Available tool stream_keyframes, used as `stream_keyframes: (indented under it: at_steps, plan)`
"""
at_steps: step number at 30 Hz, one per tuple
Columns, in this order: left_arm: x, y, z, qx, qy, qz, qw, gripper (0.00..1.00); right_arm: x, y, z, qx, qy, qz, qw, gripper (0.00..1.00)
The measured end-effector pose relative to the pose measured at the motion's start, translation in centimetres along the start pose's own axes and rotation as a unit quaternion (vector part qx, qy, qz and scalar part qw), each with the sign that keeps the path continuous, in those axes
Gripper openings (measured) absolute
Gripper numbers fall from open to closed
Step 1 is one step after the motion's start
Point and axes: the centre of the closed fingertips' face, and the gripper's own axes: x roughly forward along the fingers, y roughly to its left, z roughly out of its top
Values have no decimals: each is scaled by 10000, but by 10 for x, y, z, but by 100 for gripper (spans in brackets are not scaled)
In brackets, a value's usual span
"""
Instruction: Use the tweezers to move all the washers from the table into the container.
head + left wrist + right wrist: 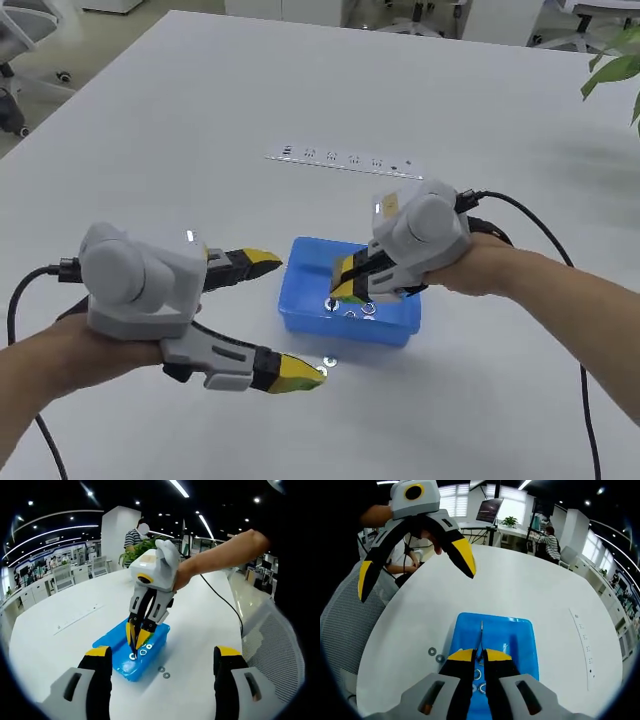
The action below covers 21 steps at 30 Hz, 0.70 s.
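A blue container (pixel 300 318) sits on the white table and holds several washers (pixel 368 309). My right gripper (pixel 350 285) hangs over it, shut on thin metal tweezers (pixel 481 639) that point down into the container (pixel 520 645). Their tips reach a washer (pixel 133 656) on the container floor; whether they grip it I cannot tell. Two washers (pixel 328 362) lie on the table just in front of the container, also seen as washers (pixel 436 655) and washers (pixel 163 672). My left gripper (pixel 278 318) is open to the left of the container (pixel 125 652), one fingertip (pixel 298 376) beside the loose washers.
A white power strip (pixel 345 161) lies beyond the container. Cables trail from both grippers. Plant leaves (pixel 615 60) reach in at the far right. Office chairs stand past the far table edge, and people sit in the background of the gripper views.
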Motion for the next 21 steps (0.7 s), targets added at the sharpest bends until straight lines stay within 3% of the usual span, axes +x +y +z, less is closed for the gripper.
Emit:
stream_keyframes:
  at_steps: [8,17,21]
  plan:
    - [11,14,10,173,-62,-49,9998,65,1,0,-1,20,-9,41,10000,8]
    - [30,29,17,434,127,-1,9990,33,0,1,-1,-18,4,55,10000,8]
    - [36,36,19,425,109,63,9990,24,0,1,-2,-46,30,54,10000,8]
